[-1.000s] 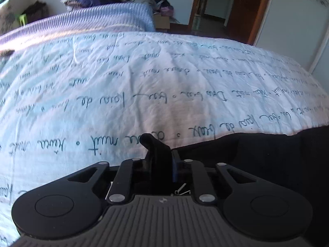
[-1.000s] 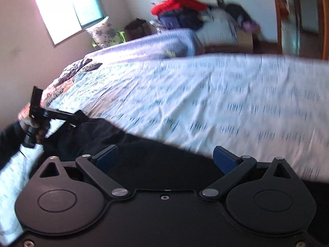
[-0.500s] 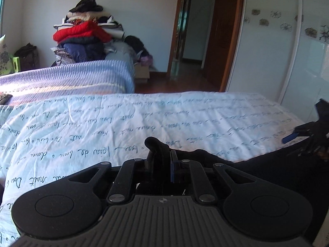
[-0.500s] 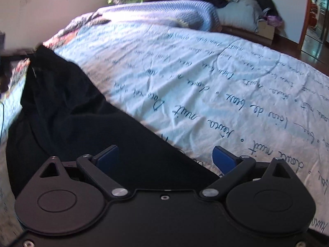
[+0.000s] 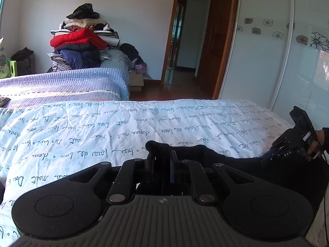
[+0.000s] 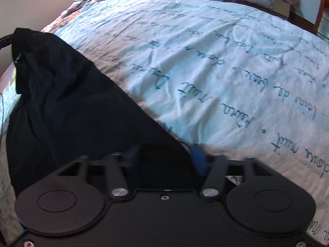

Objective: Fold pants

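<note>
The left wrist view took in the room: a bed under a pale blue cover printed with lines of handwriting, a second bed in a lilac ribbed cover behind it, a heap of clothes topped with a red quilted jacket against the far wall, an open doorway and a white wardrobe door with a band of flowers. None of that showed in the right wrist view, which looked steeply down at the cover alone, slightly blurred.

The right wrist view gave the fuller sight of the pants: black, lying along the near edge of the bed as a broad, softly rumpled sheet that narrowed to a raised corner at the far left. In the left wrist view they showed only as a dark ridge between the two tools.

The left gripper was pinched on a bunched fold of the pants, lifted off the cover. The right gripper was closing, its blue pads still blurred and apart, with the straight pants edge between them. The left wrist view also showed it at far right, held in a hand.
</note>
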Available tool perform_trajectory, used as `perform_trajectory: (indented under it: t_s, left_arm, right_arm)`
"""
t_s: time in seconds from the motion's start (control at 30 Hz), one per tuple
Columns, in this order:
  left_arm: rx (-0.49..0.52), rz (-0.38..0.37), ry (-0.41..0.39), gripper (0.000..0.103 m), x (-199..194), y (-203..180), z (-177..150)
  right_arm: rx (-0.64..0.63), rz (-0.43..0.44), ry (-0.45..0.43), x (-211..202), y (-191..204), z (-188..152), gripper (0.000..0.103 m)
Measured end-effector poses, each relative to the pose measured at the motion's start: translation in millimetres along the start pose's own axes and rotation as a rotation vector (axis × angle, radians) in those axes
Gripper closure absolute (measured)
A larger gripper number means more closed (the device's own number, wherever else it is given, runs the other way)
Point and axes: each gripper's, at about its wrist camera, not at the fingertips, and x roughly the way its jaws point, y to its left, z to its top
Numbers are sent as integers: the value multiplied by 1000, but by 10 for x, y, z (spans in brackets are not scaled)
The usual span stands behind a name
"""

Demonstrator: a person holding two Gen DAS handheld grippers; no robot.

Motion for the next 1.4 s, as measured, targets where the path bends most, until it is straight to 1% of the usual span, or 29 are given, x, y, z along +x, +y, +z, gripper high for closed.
perform_trajectory:
  t_s: [0.03, 0.17, 0.23, 0.37, 0.5, 0.63, 0.73, 0.87, 0.93, 1.0, 1.1, 1.2, 1.27, 1.33, 1.4]
  left_arm:
    - [-6, 1, 1, 88, -1, 17, -2]
    - [-24, -2, -7, 88, -60, 42, -7]
    - [-33, -6, -14, 88, -119, 41, -2]
    - [-48, -12, -36, 88, -327, 21, -23]
    - [-97, -21, -66, 88, -631, 10, -166]
    - [-181, -28, -84, 89, -969, 35, -472]
    - [-251, -22, -67, 89, -1143, 70, -810]
    - [-337, -6, 10, 89, -1160, 123, -1247]
    - [-360, -13, 54, 89, -1136, 145, -1383]
    - [-351, -4, 71, 89, -1123, 99, -1439]
    - [-350, -7, 63, 89, -1181, 80, -1416]
    - [-325, -14, 40, 89, -1283, 18, -1357]
    - [-305, -16, 37, 89, -1337, -38, -1392]
    - [-294, 2, 63, 87, -1290, -42, -1488]
    - [-289, 47, 126, 85, -1153, 0, -1636]
  right_arm:
    - [-23, -19, 4, -30, 41, 11, 94]
    - [-48, -21, 0, -234, 144, 13, 97]
    - [-71, -46, -27, -402, 229, 15, 97]
    - [-99, -63, -107, -833, 457, -30, 97]
    - [-144, -63, -167, -1236, 827, -256, 97]
    - [-144, -28, -213, -1532, 1155, -651, 97]
    - [-107, 23, -189, -1518, 1337, -987, 97]
    - [-64, 44, -116, -1253, 1464, -1371, 97]
    - [-42, 42, -87, -1112, 1452, -1462, 97]
    - [-31, 38, -72, -1015, 1453, -1506, 97]
    - [-48, 24, -66, -1017, 1527, -1511, 97]
    - [-47, 29, -117, -1183, 1570, -1527, 97]
    - [-29, 33, -144, -1284, 1551, -1561, 97]
    - [-4, 31, -121, -1226, 1521, -1636, 97]
    - [5, 26, -62, -1042, 1525, -1749, 97]
